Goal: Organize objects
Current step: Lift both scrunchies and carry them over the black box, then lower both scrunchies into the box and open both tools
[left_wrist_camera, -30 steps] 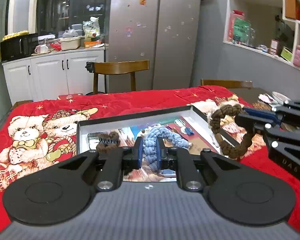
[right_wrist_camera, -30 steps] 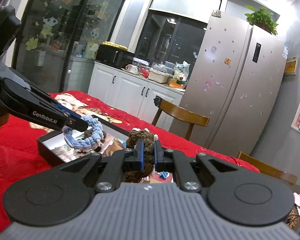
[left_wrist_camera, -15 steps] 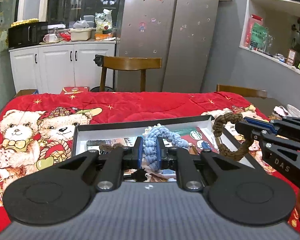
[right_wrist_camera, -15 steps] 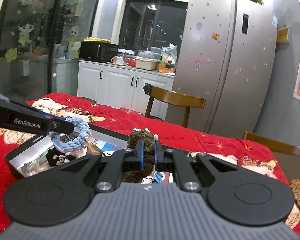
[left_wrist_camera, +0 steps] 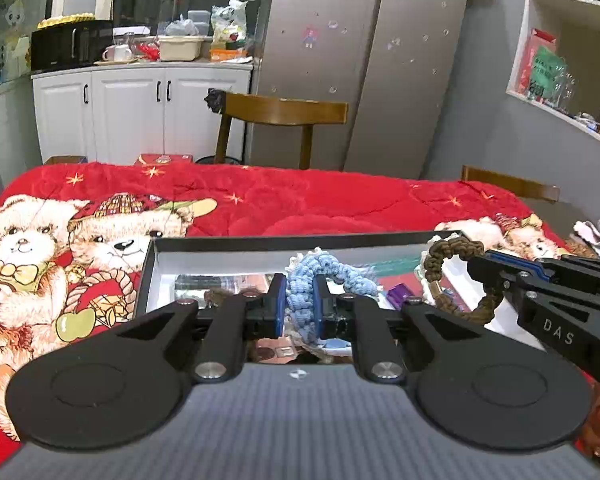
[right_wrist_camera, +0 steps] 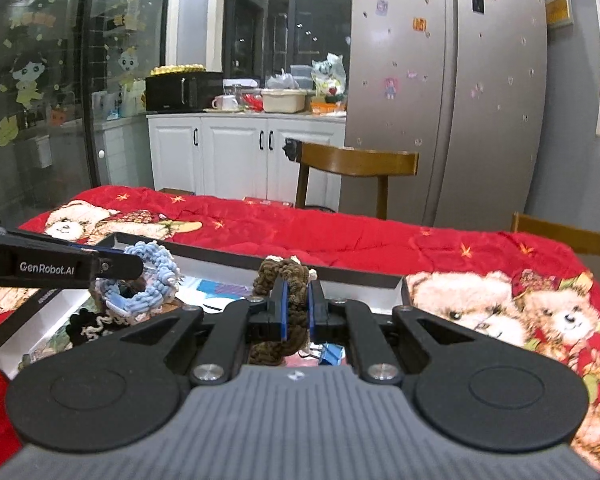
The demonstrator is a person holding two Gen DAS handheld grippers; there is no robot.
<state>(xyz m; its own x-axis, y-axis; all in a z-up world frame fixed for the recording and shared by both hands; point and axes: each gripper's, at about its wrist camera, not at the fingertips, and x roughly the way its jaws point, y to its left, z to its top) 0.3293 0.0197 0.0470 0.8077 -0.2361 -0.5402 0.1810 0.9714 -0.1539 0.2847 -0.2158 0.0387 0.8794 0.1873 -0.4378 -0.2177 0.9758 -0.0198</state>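
While its blue-padded jaws clamp a light blue braided cord loop [left_wrist_camera: 300, 300], the left tool [left_wrist_camera: 298, 304] hangs over a shallow black-rimmed white tray [left_wrist_camera: 156, 264]; the right tool [right_wrist_camera: 297, 304] pinches a brown braided cord loop [right_wrist_camera: 296, 304] just beside it, over the same tray; beneath lies a red teddy-bear quilt [left_wrist_camera: 300, 204] covering the counter.

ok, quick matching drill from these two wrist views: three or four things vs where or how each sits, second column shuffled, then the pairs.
Things:
1. blue braided loop
2. brown braided loop
3. black-rimmed box
4. wooden chair

States:
A. resting on the red quilt
B. clamped in the right gripper
C. beyond the quilt, by the fridge
D. clamped in the left gripper

Pairs: 1-D, 2-B, 3-A, 4-C
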